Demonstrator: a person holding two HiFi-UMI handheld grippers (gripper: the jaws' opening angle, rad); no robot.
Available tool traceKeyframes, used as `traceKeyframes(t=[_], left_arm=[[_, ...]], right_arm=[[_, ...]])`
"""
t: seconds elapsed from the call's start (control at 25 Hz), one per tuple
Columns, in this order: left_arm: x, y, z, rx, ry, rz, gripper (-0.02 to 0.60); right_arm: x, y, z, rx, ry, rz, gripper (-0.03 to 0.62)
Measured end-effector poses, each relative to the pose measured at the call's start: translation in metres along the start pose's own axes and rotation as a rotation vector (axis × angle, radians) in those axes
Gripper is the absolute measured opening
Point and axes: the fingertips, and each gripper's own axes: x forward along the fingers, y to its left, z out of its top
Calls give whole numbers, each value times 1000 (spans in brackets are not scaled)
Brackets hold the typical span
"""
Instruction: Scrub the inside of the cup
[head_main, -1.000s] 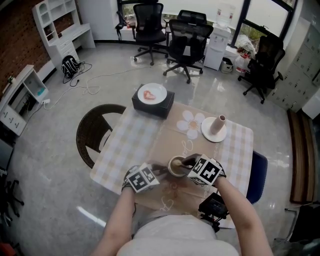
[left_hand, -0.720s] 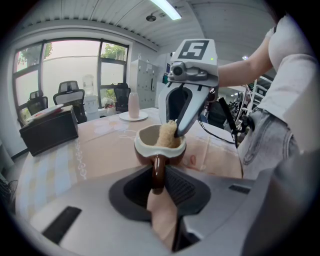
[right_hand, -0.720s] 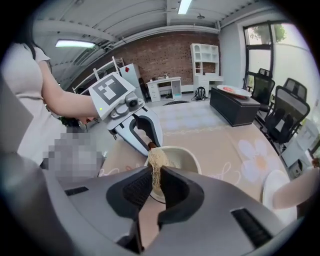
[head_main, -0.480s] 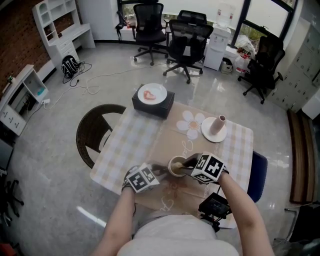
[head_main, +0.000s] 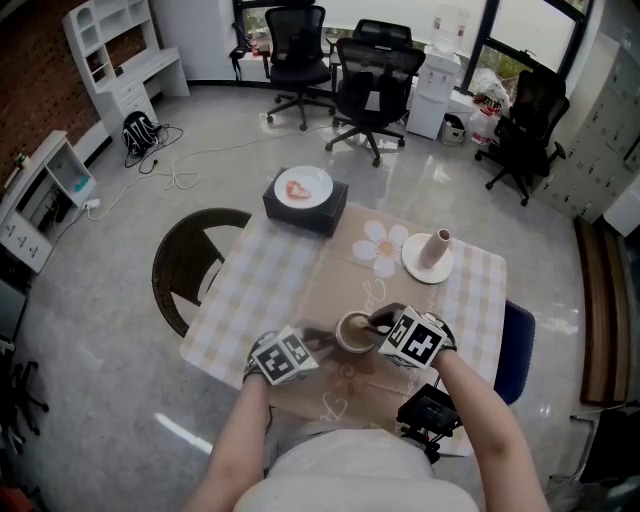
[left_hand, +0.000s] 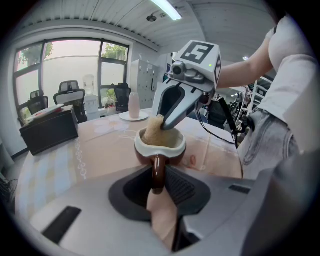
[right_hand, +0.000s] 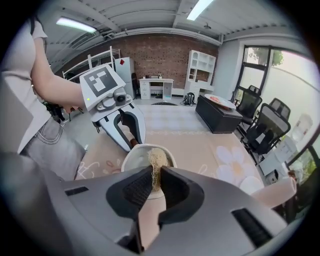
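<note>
Our left gripper stays clamped on the handle of the cup, which has not moved from near the front edge of the table. Our right gripper, pinching the scrubber inside the cup, has shifted only slightly.

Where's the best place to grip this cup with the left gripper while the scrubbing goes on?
Take the brown handle, coming from the person's side, as the left gripper does now. It is an upright loop sticking out toward that gripper, and gripping there leaves the mouth of the cup free for the scrubber in the right gripper.
</note>
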Motion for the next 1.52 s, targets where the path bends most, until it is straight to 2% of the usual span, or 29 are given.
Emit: traceKeyframes(t=[0.24,0.48,0.76,1.0,1.28,1.52], left_arm=[[0,1,0,-1,1,0,71],[0,1,0,0,2,-1,70],[-1,1,0,1,2,-4,70],[0,0,0,3,-2,-5,71],[2,0,-3,-19,0,-4,69],[3,0,-10,13,38,6,72]], right_arm=[[-2,19,-3,60,46,155,49],[-3,28,0,85,61,222,49],[-6,8,13,75,6,93,49],[1,0,12,-32,46,-20,49],[2,-8,7,-11,178,-36,49],[-1,-5,1,43,321,18,49]])
